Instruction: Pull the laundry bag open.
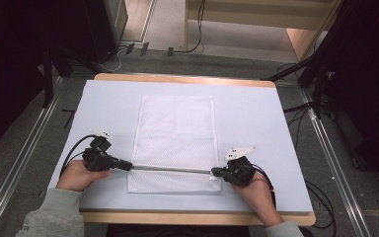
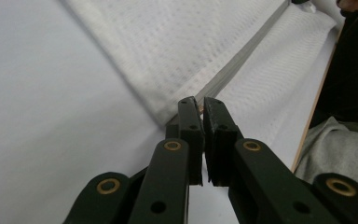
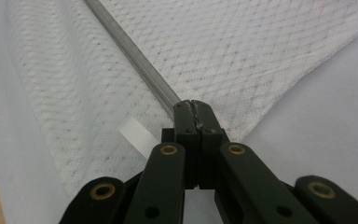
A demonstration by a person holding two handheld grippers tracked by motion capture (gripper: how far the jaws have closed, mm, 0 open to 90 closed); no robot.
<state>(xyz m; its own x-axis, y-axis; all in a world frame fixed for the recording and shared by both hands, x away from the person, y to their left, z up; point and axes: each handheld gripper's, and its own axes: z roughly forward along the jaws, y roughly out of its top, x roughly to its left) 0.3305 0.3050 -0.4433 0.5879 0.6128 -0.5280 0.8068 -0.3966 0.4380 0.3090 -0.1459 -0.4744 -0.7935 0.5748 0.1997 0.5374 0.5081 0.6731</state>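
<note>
Each gripper (image 1: 128, 165) (image 1: 216, 172) pinches the white mesh bag's (image 1: 175, 128) grey zipper (image 1: 170, 169) (straight, taut).

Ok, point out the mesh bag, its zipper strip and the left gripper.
mesh bag (image 1: 175, 123), high view, upper mesh panel.
zipper strip (image 1: 172, 169), high view, mid-length.
left gripper (image 2: 200, 106), left gripper view, between its fingertips.

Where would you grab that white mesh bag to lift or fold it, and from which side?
Best by the grey zipper strip across the mesh bag, one end each, coming in from the bag's left and right sides. It is the one stiff, raised line on limp cloth. The left tongs and right tongs are shut on its ends.
</note>
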